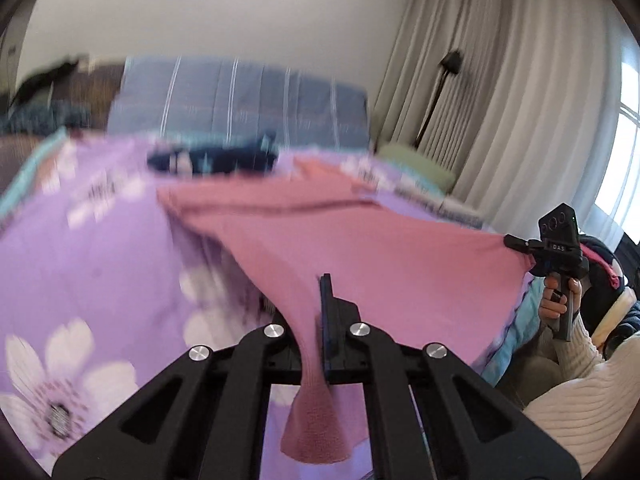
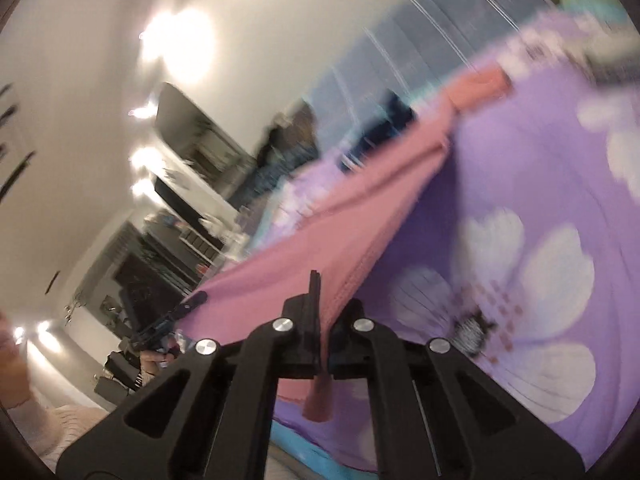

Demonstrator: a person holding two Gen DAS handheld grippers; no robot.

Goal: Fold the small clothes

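Note:
A pink knit garment [image 1: 320, 236] is stretched above the purple flowered bedspread [image 1: 88, 248], its far end resting on the bed. My left gripper [image 1: 320, 300] is shut on the garment's near left corner, a tail of cloth hanging below the jaws. My right gripper [image 1: 514, 242] shows at the right, shut on the other near corner. In the right wrist view my right gripper [image 2: 318, 300] is shut on the pink garment [image 2: 304, 252], and the left gripper [image 2: 196, 300] pinches the far corner. Both views are motion-blurred.
A dark blue garment [image 1: 212, 158] lies on the bed beyond the pink one. A blue striped pillow [image 1: 240, 96] stands at the headboard. Curtains [image 1: 500, 80] and a window are to the right. The bed's edge [image 1: 516, 320] is near the person's body.

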